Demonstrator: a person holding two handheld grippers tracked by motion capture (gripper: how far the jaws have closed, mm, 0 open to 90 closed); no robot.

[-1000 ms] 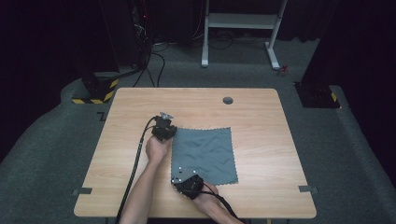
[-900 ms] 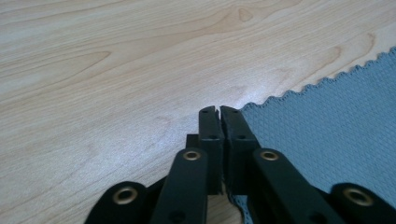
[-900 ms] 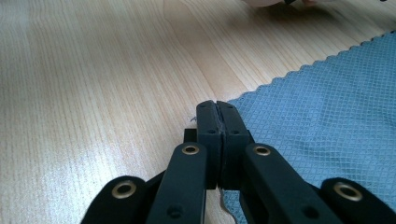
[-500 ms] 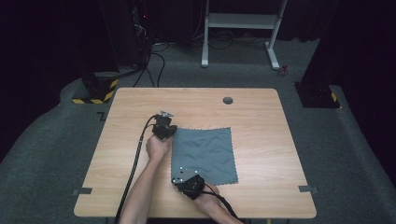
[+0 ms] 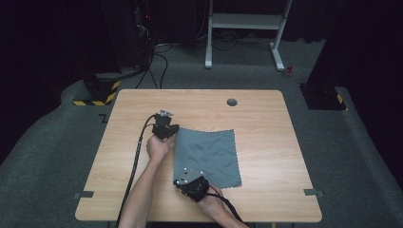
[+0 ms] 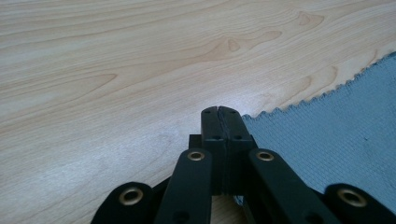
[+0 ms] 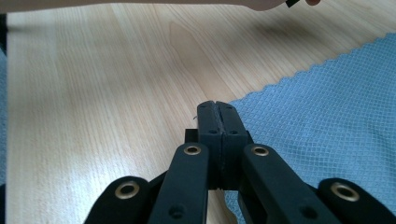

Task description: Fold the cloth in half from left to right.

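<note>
A grey-blue cloth (image 5: 209,154) lies flat on the wooden table (image 5: 271,123). My left gripper (image 5: 171,132) sits at the cloth's far left corner. In the left gripper view its jaws (image 6: 218,112) are pressed together, and the cloth's (image 6: 336,135) zigzag edge runs right into them. My right gripper (image 5: 179,179) is at the near left corner. Its jaws (image 7: 217,106) are likewise pressed together, with the cloth (image 7: 327,102) meeting them from the right and a bit of it showing beneath.
A round grommet hole (image 5: 231,101) sits near the table's far edge. Tape strips mark the near corners (image 5: 83,194) (image 5: 312,192). A white stand (image 5: 247,21) and cables are on the carpet behind. The person's left forearm (image 7: 140,3) crosses the top of the right gripper view.
</note>
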